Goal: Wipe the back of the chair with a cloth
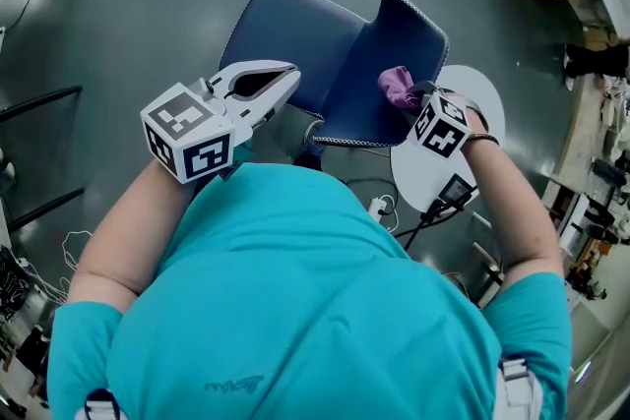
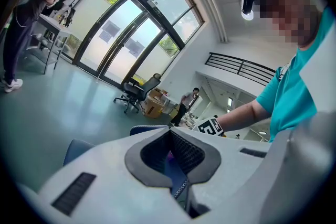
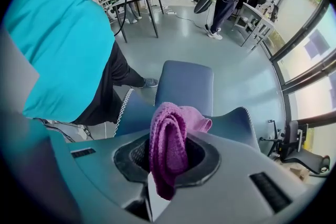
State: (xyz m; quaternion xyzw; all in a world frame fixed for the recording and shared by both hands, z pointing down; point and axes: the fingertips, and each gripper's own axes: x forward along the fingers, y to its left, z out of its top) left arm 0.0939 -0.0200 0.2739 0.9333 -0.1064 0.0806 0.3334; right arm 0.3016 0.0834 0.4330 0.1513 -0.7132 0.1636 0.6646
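The right hand-held gripper [image 1: 413,96] is clamped on a purple cloth [image 1: 397,86], which is bunched against the blue chair back [image 1: 359,74]. The left hand-held gripper [image 1: 283,84] has its jaws closed on nothing, near the seat [image 1: 290,30] and well apart from the cloth.

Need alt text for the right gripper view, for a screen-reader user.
The right hand-held gripper is shut on a folded purple cloth, held at the white-stitched edge of a dark blue chair back. A person in a teal shirt fills the left side, and other people stand by tables on the grey floor behind.
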